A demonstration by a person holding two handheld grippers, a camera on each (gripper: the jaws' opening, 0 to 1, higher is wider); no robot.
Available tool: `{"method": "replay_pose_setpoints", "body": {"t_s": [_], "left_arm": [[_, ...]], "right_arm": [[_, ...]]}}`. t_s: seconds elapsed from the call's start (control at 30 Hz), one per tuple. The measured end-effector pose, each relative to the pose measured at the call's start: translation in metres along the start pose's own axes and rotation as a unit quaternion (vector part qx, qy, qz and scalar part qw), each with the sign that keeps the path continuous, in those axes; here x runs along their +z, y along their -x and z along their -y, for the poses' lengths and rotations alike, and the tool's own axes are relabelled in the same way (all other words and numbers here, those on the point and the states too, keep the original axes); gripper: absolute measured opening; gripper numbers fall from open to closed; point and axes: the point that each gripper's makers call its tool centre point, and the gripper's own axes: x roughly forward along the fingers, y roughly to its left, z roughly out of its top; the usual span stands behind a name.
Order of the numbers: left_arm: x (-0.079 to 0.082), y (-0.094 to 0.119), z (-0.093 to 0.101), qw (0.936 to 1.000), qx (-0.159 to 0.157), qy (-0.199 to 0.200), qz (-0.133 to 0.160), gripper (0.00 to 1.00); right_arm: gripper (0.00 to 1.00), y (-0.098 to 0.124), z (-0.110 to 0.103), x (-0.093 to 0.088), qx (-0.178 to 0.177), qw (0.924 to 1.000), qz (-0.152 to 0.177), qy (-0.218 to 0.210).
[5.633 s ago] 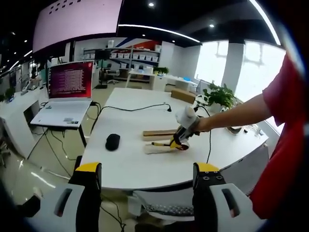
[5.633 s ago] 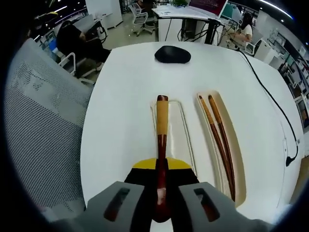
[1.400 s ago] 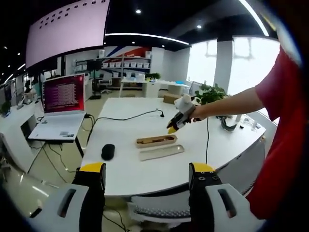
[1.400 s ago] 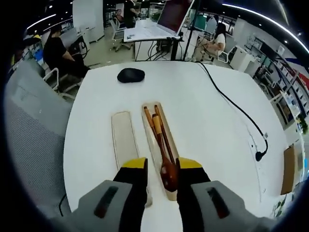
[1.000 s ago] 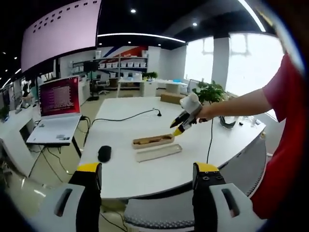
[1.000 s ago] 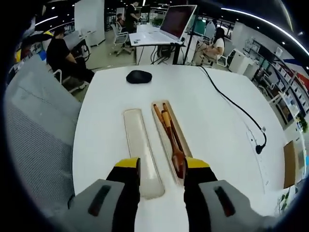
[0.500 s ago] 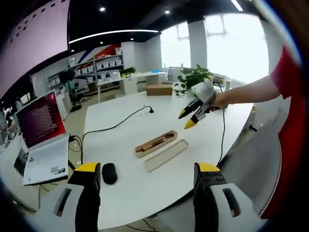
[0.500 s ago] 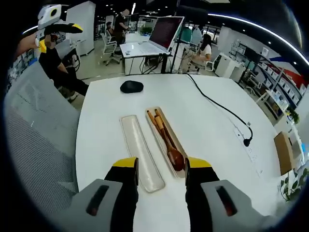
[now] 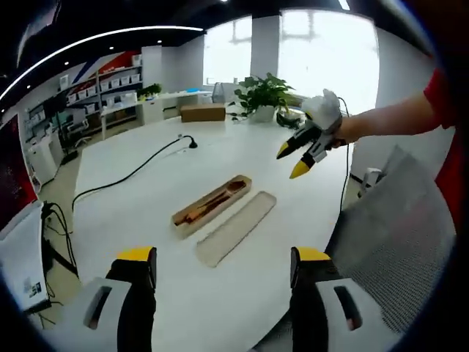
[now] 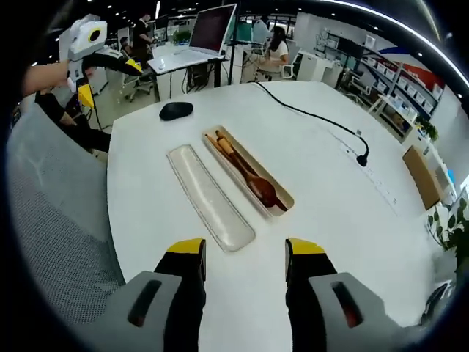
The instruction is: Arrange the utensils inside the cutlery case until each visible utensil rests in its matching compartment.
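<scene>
**Now both claws hang empty above the loaded cutlery case**

Centrally on the white surface (image 10: 322, 183) lies the cutlery case (image 10: 248, 180), a long, shallow wooden tray. Inside it rest a wooden spoon (image 10: 258, 187) and a pair of dark chopsticks (image 10: 223, 152), all lengthwise in the one trough; whether the tray has separate compartments cannot be told. Just beside the case, parallel to it and slightly apart, lies its pale lid (image 10: 209, 196), flat and with nothing in it. In the left gripper view the same pair appears as the case (image 9: 212, 204) with the lid (image 9: 236, 228) on its near side.

Further along the surface a black mouse (image 10: 176, 110) sits near the edge, and a black cable (image 10: 315, 117) runs across the far part. A grey mesh chair (image 10: 51, 220) stands against the surface's edge.

The right claw (image 10: 244, 260) is spread wide, holding nothing, above the near edge of the surface, short of the lid. The left claw (image 9: 223, 265) is likewise spread and empty, raised off the surface.
</scene>
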Motion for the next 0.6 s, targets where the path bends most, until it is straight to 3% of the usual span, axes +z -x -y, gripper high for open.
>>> {"method": "replay_pose_setpoints", "body": {"t_s": [0.2,0.37,0.53,0.6], "left_arm": [[-0.01,-0.034,-0.004,0.9997,-0.02,-0.011,0.004,0.69],[-0.031,-0.059,-0.013,0.9993,-0.022,-0.01,-0.028,0.68],[-0.033,-0.075,-0.016,0.9993,-0.023,-0.015,-0.028,0.54],[-0.031,-0.083,-0.012,0.9993,-0.036,-0.003,-0.014,0.56]], "right_arm": [[0.47,-0.02,-0.013,-0.01,0.003,0.9999,-0.011,-0.009],[0.46,-0.038,-0.02,-0.011,0.007,0.9993,-0.013,-0.033],[0.49,-0.052,-0.025,-0.019,0.012,0.9995,-0.024,-0.018],[0.5,-0.054,-0.022,-0.026,0.013,0.9995,-0.022,-0.019]]}}
